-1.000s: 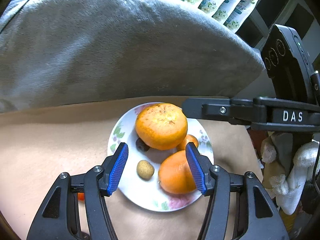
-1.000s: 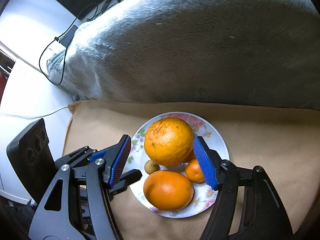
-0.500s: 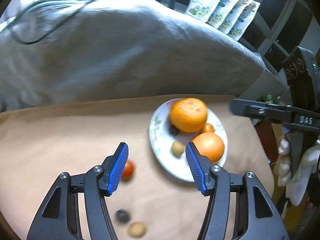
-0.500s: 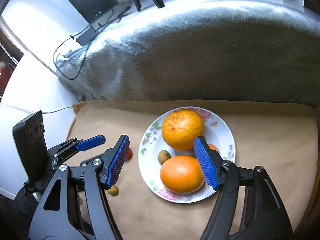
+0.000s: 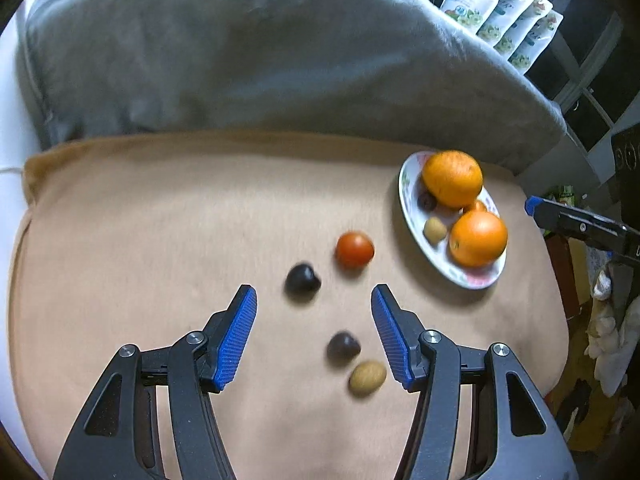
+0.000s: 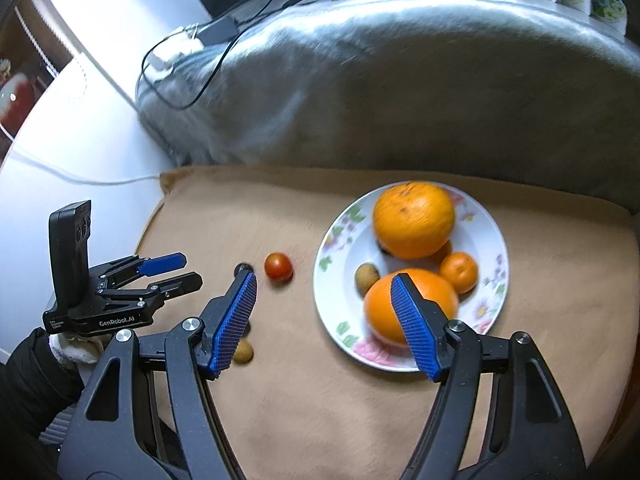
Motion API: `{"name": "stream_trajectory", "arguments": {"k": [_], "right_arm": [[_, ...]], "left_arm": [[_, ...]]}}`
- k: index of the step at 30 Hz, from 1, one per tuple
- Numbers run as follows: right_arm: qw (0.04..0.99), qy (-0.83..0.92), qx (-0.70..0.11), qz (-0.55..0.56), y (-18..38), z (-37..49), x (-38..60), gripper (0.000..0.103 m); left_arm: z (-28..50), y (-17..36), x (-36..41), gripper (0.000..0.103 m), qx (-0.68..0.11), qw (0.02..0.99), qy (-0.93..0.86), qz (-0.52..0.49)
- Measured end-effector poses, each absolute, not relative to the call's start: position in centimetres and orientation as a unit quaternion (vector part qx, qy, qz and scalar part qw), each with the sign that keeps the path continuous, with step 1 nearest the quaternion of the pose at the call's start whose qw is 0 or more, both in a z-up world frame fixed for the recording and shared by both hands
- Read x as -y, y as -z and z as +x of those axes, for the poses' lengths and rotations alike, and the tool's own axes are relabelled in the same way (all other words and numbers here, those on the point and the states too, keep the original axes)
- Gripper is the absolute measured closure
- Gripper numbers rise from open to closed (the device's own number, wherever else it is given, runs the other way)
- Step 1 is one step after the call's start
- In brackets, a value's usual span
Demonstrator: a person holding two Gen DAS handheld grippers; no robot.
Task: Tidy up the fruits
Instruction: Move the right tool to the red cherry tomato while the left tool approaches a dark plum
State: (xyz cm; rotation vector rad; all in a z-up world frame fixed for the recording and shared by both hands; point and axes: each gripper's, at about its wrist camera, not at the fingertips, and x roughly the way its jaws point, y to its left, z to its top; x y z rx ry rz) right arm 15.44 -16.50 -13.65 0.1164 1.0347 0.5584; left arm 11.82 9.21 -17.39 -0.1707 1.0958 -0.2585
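A flowered white plate [image 6: 486, 236] on the tan cloth holds two big oranges [image 6: 414, 220] [image 6: 400, 304], a small orange [image 6: 459, 272] and a tan fruit [image 6: 366, 278]; a dark fruit [image 5: 426, 201] shows there too. Left of the plate [image 5: 468, 274], loose on the cloth, lie a red tomato [image 5: 354, 249], two dark fruits [image 5: 303, 278] [image 5: 343, 347] and a tan fruit [image 5: 367, 377]. My left gripper [image 5: 314, 294] hangs open and empty over these loose fruits. My right gripper [image 6: 324, 280] is open and empty above the plate's left edge.
A grey blanket [image 5: 260, 60] with a black cable bulges behind the tan cloth [image 5: 160, 220]. Printed pouches [image 5: 500, 4] stand at the back right. A white surface [image 6: 60, 152] borders the cloth on the left. A dark sleeve [image 6: 28, 384] carries the left gripper [image 6: 188, 269].
The left gripper has swung left from over the plate to over the loose fruits. The right gripper has drawn back from the plate, so more cloth shows. Both stay empty.
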Motion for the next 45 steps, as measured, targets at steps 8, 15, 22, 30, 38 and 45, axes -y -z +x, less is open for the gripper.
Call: {"name": "stream_trajectory", "arguments": {"k": [8,15,22,30,38,45], "right_arm": [[0.817,-0.287,-0.500,0.006,14.3,15.2,13.3,0.031],[0.803,-0.315,-0.504,-0.043,14.9,15.6,9.9,0.031],[0.783,-0.332,-0.519,-0.088,17.1,16.8,6.4,0.035],[0.759,-0.343,-0.536,-0.138,19.6,18.2,3.1,0.049],[0.741,-0.345,-0.551,-0.170,21.6,19.5,1.3,0.054],[0.730,-0.345,-0.559,-0.188,22.7,20.3,-0.2,0.056]], "left_arm": [[9.5,19.1,-9.1,0.045,-0.537,0.828,0.122,-0.109],[8.7,20.3,-8.4,0.052,-0.545,0.819,0.124,-0.128],[8.9,21.6,-7.3,0.061,-0.553,0.812,0.127,-0.136],[9.5,22.7,-6.9,0.068,-0.560,0.803,0.127,-0.161],[10.2,23.2,-6.6,0.072,-0.564,0.797,0.132,-0.171],[10.7,23.7,-6.5,0.075,-0.570,0.793,0.130,-0.172]]}}
